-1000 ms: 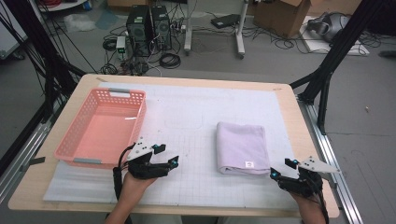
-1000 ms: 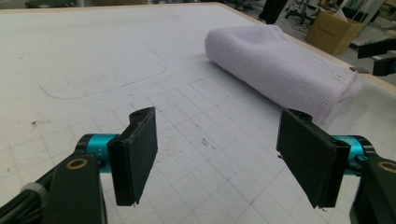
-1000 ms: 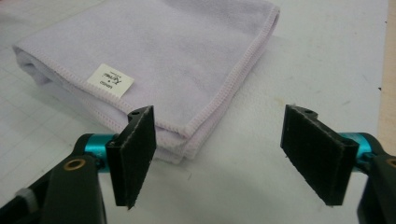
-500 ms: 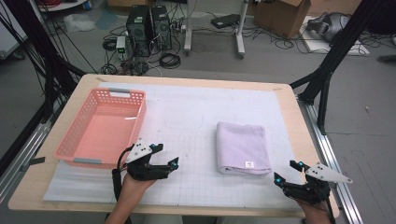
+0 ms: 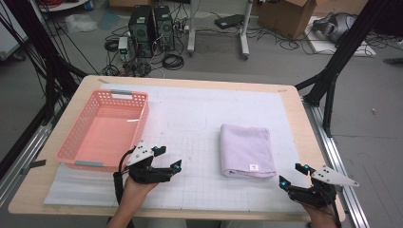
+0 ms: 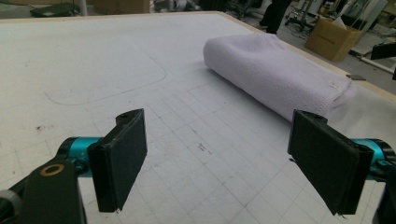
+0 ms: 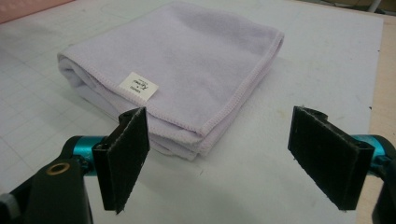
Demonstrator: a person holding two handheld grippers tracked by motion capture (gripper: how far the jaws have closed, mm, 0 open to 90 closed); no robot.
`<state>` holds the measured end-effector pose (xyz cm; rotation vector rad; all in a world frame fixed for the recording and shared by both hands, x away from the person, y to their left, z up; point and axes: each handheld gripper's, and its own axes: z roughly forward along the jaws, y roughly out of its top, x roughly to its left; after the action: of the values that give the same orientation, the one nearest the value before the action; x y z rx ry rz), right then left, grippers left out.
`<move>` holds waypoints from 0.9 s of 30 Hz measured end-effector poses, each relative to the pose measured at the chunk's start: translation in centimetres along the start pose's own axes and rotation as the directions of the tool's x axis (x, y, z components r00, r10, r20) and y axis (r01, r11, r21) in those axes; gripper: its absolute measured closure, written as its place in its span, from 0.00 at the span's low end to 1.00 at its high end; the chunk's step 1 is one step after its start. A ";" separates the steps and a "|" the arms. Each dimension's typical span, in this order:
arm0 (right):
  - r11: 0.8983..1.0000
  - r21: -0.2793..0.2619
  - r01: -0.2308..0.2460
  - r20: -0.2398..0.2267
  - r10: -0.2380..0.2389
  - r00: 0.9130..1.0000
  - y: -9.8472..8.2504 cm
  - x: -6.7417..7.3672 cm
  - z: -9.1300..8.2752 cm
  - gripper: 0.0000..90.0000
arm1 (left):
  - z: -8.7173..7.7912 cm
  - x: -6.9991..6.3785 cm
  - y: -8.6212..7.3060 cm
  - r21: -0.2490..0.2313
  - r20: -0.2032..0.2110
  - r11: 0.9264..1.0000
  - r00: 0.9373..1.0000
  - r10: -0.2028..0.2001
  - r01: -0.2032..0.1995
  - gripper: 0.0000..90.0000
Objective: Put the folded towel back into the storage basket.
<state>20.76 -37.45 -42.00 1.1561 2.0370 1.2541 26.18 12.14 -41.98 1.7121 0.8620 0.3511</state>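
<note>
Between both tongs [image 5: 168, 157]: folded towel [image 5: 247, 149].

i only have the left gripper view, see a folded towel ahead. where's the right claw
Observer: The right claw sits at the table's near right corner, apart from the lilac towel.
Operator: open?
Observer: Yes, jaws wide, nothing between them; they face the towel's corner by the white label.
Operator: anything behind me
Observer: A pink basket stands just left of the left claw.
</note>
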 end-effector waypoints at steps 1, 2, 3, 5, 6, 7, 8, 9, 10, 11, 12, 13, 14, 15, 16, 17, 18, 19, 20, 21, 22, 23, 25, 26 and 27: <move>1.000 0.001 0.003 0.000 -0.003 1.000 0.0 0.0 0.0 0.22 | 0.0 0.0 0.0 -0.001 -0.002 1.000 1.000 0.001 -0.001 0.22; 1.000 0.005 -0.003 -0.001 0.003 1.000 0.0 0.1 0.0 0.22 | 0.0 0.0 0.0 0.001 0.000 1.000 1.000 0.002 -0.002 0.22; 1.000 0.003 0.001 0.000 -0.001 1.000 0.0 0.1 0.0 0.22 | 0.1 -0.1 0.0 0.001 0.002 1.000 1.000 0.003 -0.003 0.23; 1.000 -0.003 -0.001 0.007 0.002 1.000 0.1 0.1 0.0 0.20 | 0.2 -0.1 0.0 0.002 0.002 1.000 1.000 0.002 -0.002 0.23; 1.000 -0.005 -0.006 0.010 0.006 1.000 0.1 0.2 0.0 0.19 | 0.3 0.0 0.0 0.005 0.005 1.000 1.000 -0.003 0.003 0.23; 1.000 -0.003 -0.008 0.010 0.008 1.000 0.1 0.2 0.0 0.19 | 0.4 0.0 0.0 0.009 0.006 1.000 1.000 -0.002 0.002 0.23; 1.000 -0.004 0.000 0.010 0.000 1.000 0.1 0.1 0.0 0.19 | 0.4 0.0 0.0 0.007 0.005 1.000 1.000 -0.008 0.008 0.23; 1.000 -0.002 -0.005 0.008 0.005 1.000 0.0 0.1 0.0 0.19 | 0.5 0.1 0.1 0.011 0.010 1.000 1.000 -0.005 0.005 0.23; 1.000 0.002 -0.008 0.006 0.008 1.000 0.0 0.1 0.0 0.19 | 0.6 0.1 0.1 0.008 0.013 1.000 1.000 -0.012 0.012 0.23; 1.000 0.006 -0.016 0.002 0.016 1.000 -0.1 0.1 0.0 0.19 | 0.7 0.1 0.1 0.004 0.012 1.000 1.000 -0.019 0.019 0.23; 1.000 0.003 -0.019 -0.001 0.019 1.000 -0.1 0.1 0.0 0.19 | 0.7 0.2 0.1 0.005 0.011 1.000 1.000 -0.020 0.020 0.23; 1.000 0.000 -0.020 -0.002 0.020 1.000 -0.1 0.1 0.0 0.19 | 0.9 0.2 0.1 0.004 0.008 1.000 1.000 -0.021 0.021 0.23; 1.000 0.000 -0.023 -0.005 0.023 1.000 -0.1 0.1 0.0 0.19 | 1.0 0.3 0.2 0.004 0.009 1.000 1.000 -0.022 0.021 0.23; 1.000 -0.001 -0.018 -0.005 0.018 1.000 -0.1 0.1 0.1 0.19 | 1.2 0.2 0.3 0.004 0.007 1.000 1.000 -0.021 0.021 0.23; 1.000 0.002 -0.013 -0.007 0.013 1.000 -0.1 0.1 0.1 0.19 | 1.5 0.1 0.4 0.010 0.004 1.000 1.000 -0.017 0.017 0.23; 1.000 0.008 -0.013 -0.007 0.013 1.000 -0.1 0.1 0.2 0.19 | 1.7 0.0 0.6 0.019 0.005 1.000 1.000 -0.007 0.007 0.23; 1.000 0.008 -0.013 -0.010 0.013 1.000 -0.1 0.0 0.2 0.19 | 2.0 -0.2 0.8 0.025 0.003 1.000 1.000 0.001 -0.001 0.23; 1.000 0.012 -0.017 -0.010 0.017 1.000 -0.2 0.0 0.3 0.19 | 2.3 -0.3 1.0 0.032 0.007 0.999 1.000 0.003 -0.003 0.23; 1.000 0.009 -0.021 -0.011 0.021 1.000 -0.3 0.0 0.3 0.19 | 2.7 -0.3 1.2 0.041 0.010 0.999 1.000 0.006 -0.007 0.23; 1.000 0.011 -0.019 -0.011 0.020 1.000 -0.3 -0.1 0.3 0.19 | 3.1 -0.4 1.4 0.049 0.010 0.999 1.000 0.008 -0.008 0.23; 1.000 0.015 -0.025 -0.011 0.025 1.000 -0.4 -0.1 0.3 0.19 | 3.4 -0.5 1.5 0.049 0.013 0.999 1.000 0.002 -0.002 0.23; 1.000 0.014 -0.028 -0.013 0.028 1.000 -0.4 -0.2 0.2 0.19 | 3.9 -0.5 1.7 0.055 0.019 0.998 1.000 0.000 -0.001 0.23; 0.999 0.001 -0.038 -0.020 0.038 0.999 -0.4 -0.4 0.2 0.19 | 5.0 -0.5 2.3 0.087 0.018 0.996 1.000 0.003 -0.004 0.23; 0.998 -0.005 -0.059 -0.024 0.059 0.998 -0.4 -0.5 0.2 0.19 | 5.5 -0.5 2.7 0.091 0.026 0.996 1.000 -0.005 0.002 0.23; 0.998 -0.012 -0.066 -0.027 0.066 0.997 -0.5 -0.7 0.2 0.19 | 5.9 -0.5 3.1 0.093 0.030 0.996 1.000 -0.006 0.003 0.24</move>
<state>21.09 -38.10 -42.55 1.2160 2.0223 1.3191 30.71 7.26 -40.91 1.7962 0.8716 0.2851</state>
